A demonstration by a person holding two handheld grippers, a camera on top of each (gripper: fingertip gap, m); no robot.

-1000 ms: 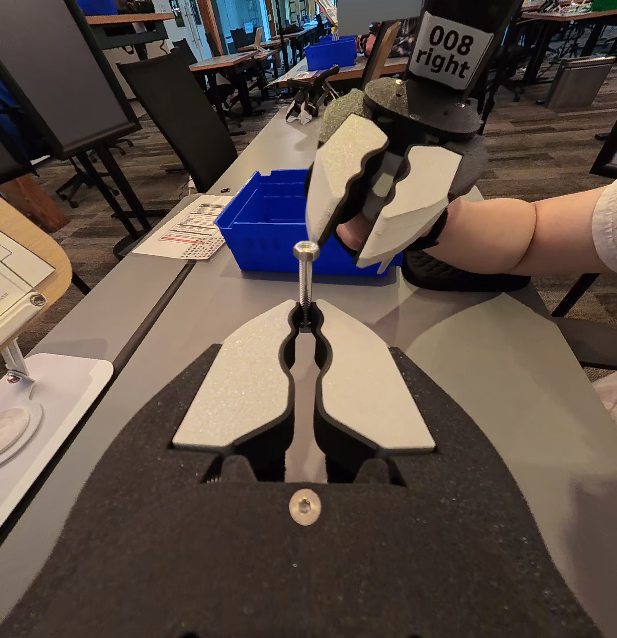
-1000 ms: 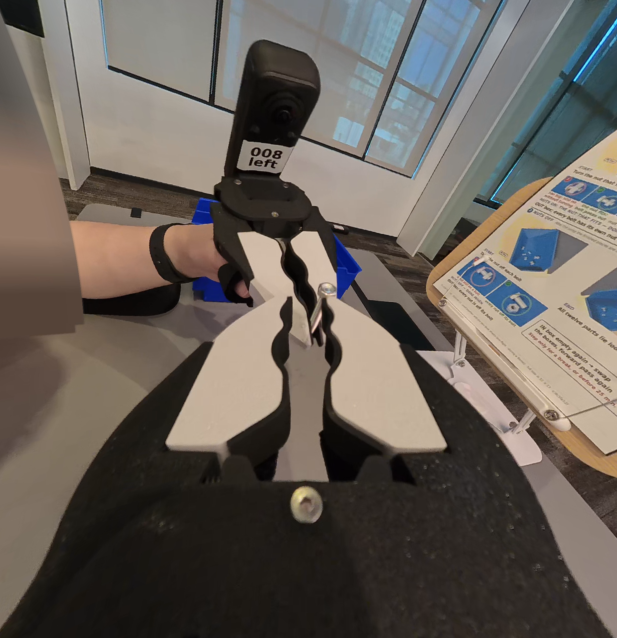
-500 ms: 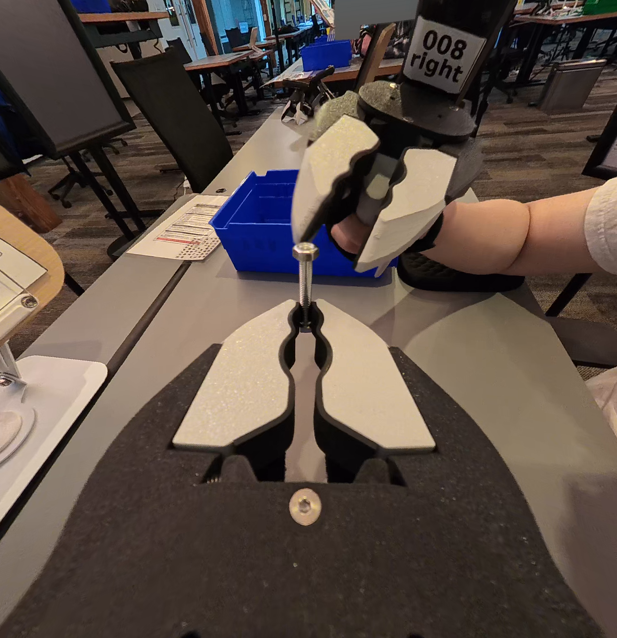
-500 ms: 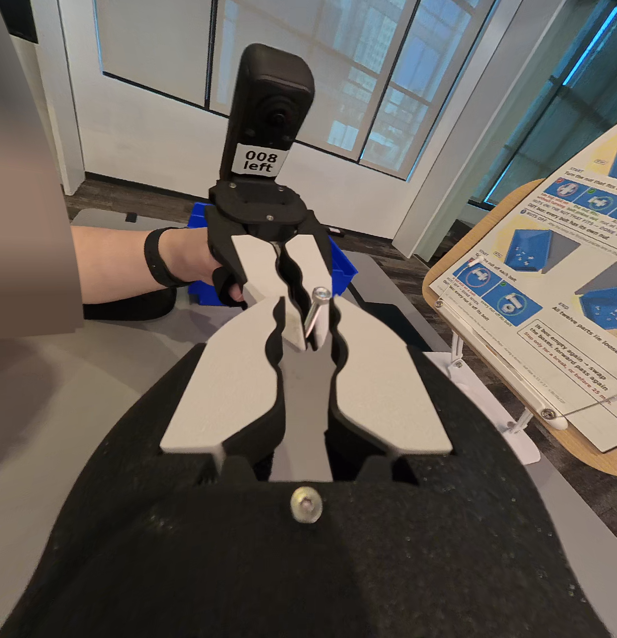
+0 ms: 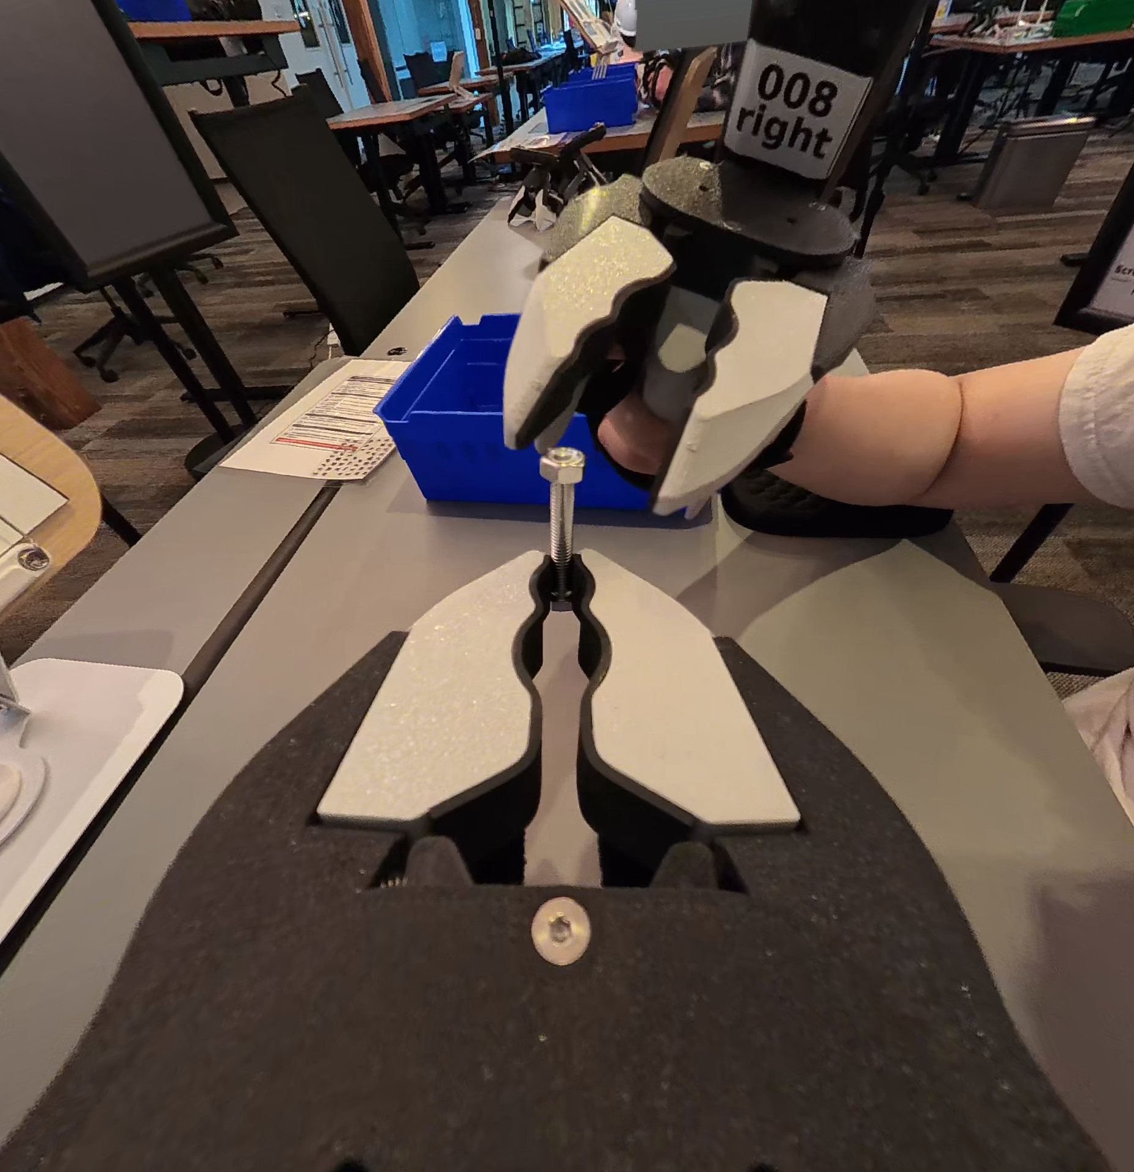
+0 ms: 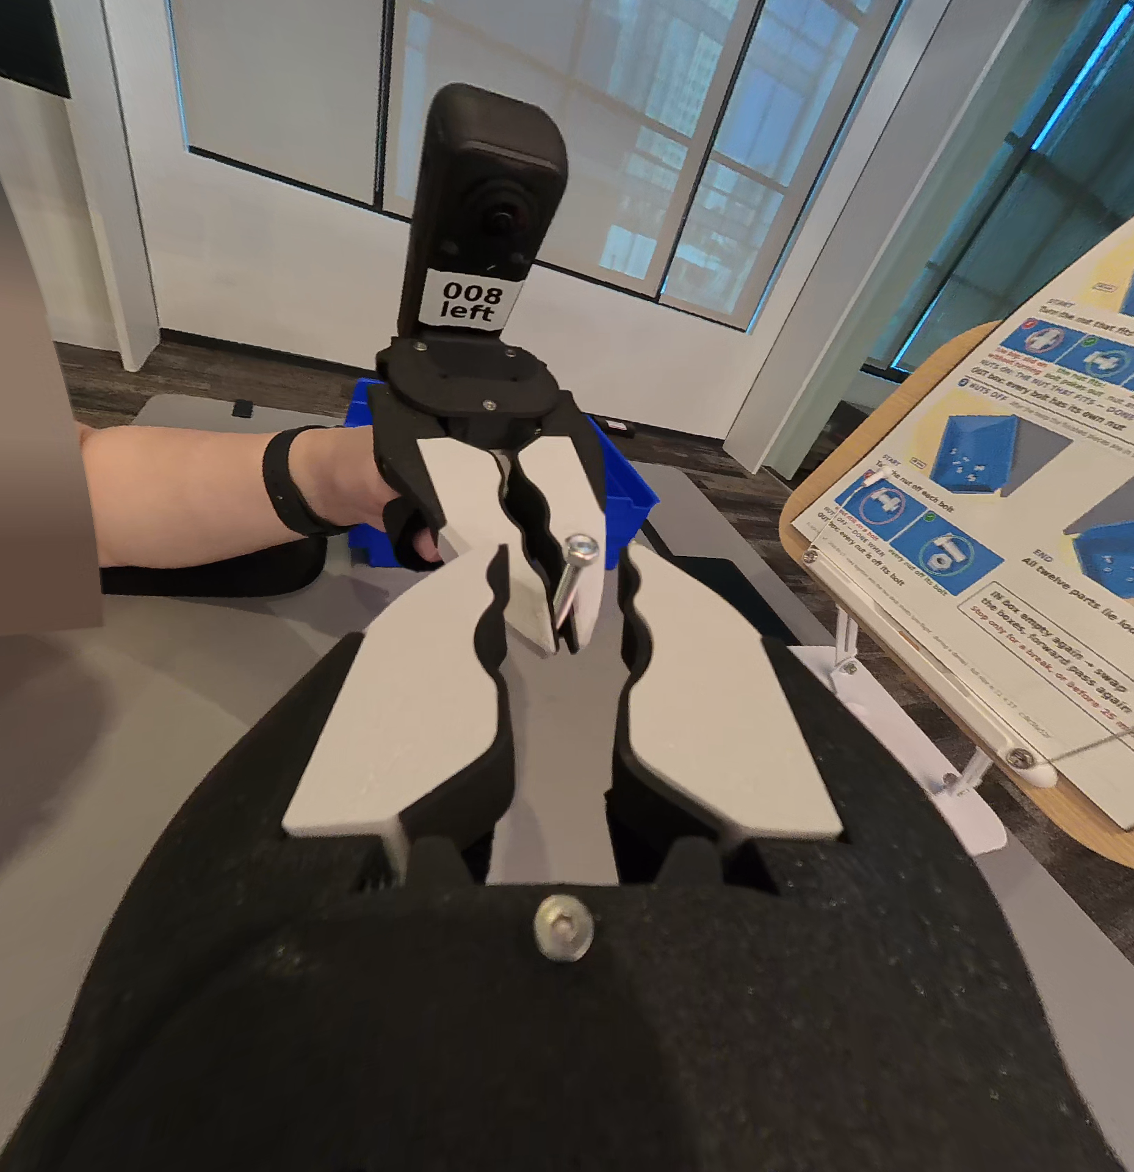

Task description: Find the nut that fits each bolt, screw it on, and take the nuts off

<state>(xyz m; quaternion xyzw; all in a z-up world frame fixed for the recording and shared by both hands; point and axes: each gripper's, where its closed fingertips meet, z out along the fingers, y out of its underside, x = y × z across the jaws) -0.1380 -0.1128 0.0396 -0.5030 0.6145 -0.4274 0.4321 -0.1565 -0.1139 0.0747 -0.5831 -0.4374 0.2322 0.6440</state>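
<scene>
A grey counter (image 5: 869, 666) in an open office room, seen from two handheld grippers that face each other.

The left gripper (image 5: 563, 558) has its fingers (image 5: 463, 685) pinching the lower threaded end of a silver bolt (image 5: 560, 507). The bolt stands upright above the fingertips with its head at the top. From the right wrist view the same bolt (image 6: 574, 580) leans slightly and sits between the tips of the left gripper (image 6: 561, 640).

The right gripper (image 5: 593, 475) hangs just above the bolt, pointing down toward it, held by a person's hand (image 5: 634, 431). Its fingers (image 5: 577, 330) are spread apart and hold nothing; the tip of one hovers just beside the bolt head, and whether they touch cannot be told. In its own view the right gripper (image 6: 561, 558) shows the same wide gap.

Behind the grippers a blue bin (image 5: 450, 431) rests on the counter, with a printed sheet (image 5: 336, 425) lying beside it. An instruction board (image 6: 995, 539) on a stand is propped at the counter's edge.
</scene>
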